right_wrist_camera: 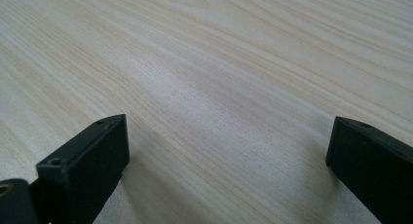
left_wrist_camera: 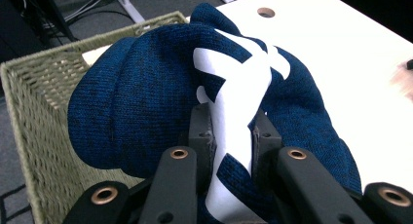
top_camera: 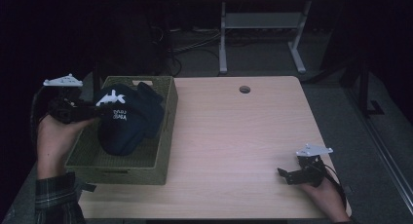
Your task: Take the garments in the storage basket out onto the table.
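A dark blue knitted garment [top_camera: 127, 118] with white lettering hangs half out of a woven basket [top_camera: 165, 131] on the left of the table. My left gripper [top_camera: 100, 111] is shut on a fold of it at the basket's left rim. In the left gripper view the blue knit [left_wrist_camera: 146, 92] with its white print [left_wrist_camera: 238, 87] is pinched between the two black jaws of my left gripper [left_wrist_camera: 233, 136], above the basket [left_wrist_camera: 34, 107]. My right gripper [top_camera: 285, 175] rests low at the table's front right, open, with bare wood between its fingertips [right_wrist_camera: 87, 156].
The light wooden table [top_camera: 243, 136] has a round cable hole [top_camera: 245, 89] near its far edge. Behind it stands a grey desk frame [top_camera: 223, 39] on a dark floor with cables. The person's checked sleeve [top_camera: 56, 199] comes in at the bottom left.
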### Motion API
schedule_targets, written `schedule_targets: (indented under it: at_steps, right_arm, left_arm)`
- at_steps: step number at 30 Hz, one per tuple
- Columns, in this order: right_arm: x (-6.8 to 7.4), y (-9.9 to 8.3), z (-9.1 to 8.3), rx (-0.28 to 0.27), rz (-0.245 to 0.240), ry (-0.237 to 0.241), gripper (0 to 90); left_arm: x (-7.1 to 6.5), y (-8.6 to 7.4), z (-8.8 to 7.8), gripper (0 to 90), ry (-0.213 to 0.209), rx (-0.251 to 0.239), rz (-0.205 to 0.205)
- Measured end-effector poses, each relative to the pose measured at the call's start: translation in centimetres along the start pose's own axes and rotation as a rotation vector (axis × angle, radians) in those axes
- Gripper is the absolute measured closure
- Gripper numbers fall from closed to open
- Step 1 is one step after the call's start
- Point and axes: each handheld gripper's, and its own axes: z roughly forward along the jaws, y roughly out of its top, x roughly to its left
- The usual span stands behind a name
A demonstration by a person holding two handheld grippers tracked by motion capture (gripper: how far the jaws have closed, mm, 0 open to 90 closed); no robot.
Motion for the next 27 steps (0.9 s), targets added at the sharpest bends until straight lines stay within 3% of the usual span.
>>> schedule_targets:
  at_steps: [10,27]
  right_arm:
    - [0.0,0.0,0.0,0.0,-0.001,0.001,1.4]
    - [0.0,0.0,0.0,0.0,0.001,0.001,1.4]
  left_arm:
    - [-1.3,2.4,-0.6,76.0,-0.007,-0.027,0.037]
    - [-4.3,6.2,1.1,76.1,-0.074,-0.059,0.108]
